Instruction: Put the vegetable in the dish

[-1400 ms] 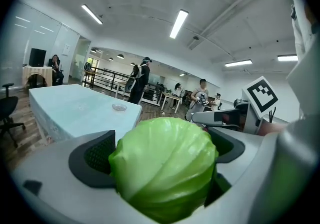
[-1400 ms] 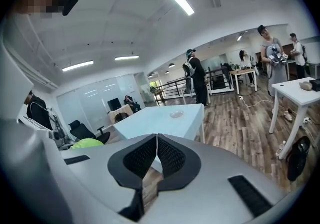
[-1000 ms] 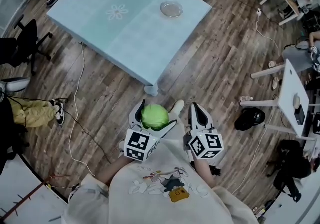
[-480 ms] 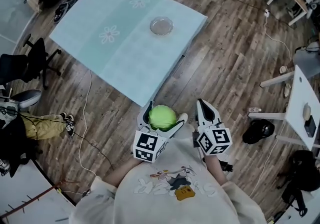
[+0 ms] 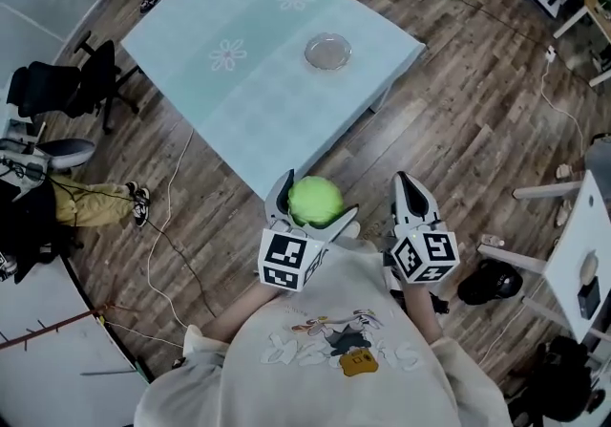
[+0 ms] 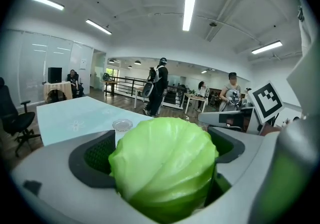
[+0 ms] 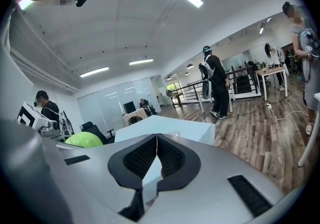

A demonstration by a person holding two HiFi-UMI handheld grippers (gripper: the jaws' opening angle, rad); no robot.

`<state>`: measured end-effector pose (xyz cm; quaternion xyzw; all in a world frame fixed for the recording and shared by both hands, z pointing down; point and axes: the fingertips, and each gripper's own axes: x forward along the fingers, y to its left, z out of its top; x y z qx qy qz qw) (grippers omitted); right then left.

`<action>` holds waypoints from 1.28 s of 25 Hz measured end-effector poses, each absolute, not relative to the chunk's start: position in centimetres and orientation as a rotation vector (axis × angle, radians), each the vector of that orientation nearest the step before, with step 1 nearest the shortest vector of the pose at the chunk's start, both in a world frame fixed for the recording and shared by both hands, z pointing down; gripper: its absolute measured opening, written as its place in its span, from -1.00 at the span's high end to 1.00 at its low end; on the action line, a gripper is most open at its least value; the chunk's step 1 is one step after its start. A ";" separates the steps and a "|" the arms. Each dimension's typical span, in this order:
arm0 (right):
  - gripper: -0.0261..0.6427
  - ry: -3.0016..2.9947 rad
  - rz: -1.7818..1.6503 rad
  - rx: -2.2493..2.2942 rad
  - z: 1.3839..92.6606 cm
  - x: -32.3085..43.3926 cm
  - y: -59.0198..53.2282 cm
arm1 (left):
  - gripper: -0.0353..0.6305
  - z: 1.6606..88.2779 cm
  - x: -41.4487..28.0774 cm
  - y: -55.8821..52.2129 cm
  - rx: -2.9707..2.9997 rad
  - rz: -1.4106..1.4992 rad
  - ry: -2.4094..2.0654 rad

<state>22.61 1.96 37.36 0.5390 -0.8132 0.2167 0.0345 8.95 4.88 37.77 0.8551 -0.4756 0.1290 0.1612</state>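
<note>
1. Left tongs [image 5: 312, 204] are clamped around a green cabbage [image 6: 162, 165]. The left gripper view shows a dark pad on either side of it, with the leafy ball filling the whole gap.
2. Right tongs [image 7: 156, 137] are fully closed with nothing in them. Their ribbed pads meet in a thin line in the right gripper view.
3. From the head view, both tongs are held out in front of the person's chest, side by side. The cabbage sits right by the nearest edge of the light blue surface [image 5: 239, 91].
4. The dish [image 5: 327, 51] is a small clear glass one. It's on the far half of the surface with nothing in it, well apart from the cabbage. You can also spot it in the left gripper view, just past the top left of the cabbage.
5. The surface has a couple of white flower prints on it and stands on a wooden floor [image 5: 458, 100].
6. There's a black office chair [image 5: 67, 86] off to the left of the surface, plus a thin cable [image 5: 162, 224] trailing across the floor.
</note>
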 end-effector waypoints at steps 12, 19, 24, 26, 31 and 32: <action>0.86 -2.507 0.596 1.544 37.6 21.5 -2.7 | -0.86 39.2 9.3 -1.0 2.417 0.362 -1.364; 0.86 -2.505 0.551 1.506 38.3 20.5 -8.4 | -0.86 39.7 10.0 -7.0 2.404 0.332 -1.347; 0.86 -2.495 0.565 1.477 39.3 19.3 -12.8 | -0.86 40.8 8.7 -11.5 2.378 0.356 -1.351; 0.86 -2.487 0.571 1.465 39.7 18.8 -14.8 | -0.86 41.4 7.9 -13.5 2.368 0.361 -1.358; 0.86 -2.476 0.569 1.452 40.4 17.9 -19.5 | -0.86 43.3 7.4 -18.2 2.388 0.408 -1.309; 0.86 -2.471 0.572 1.447 40.8 17.9 -20.2 | -0.86 43.8 7.3 -19.1 2.386 0.414 -1.308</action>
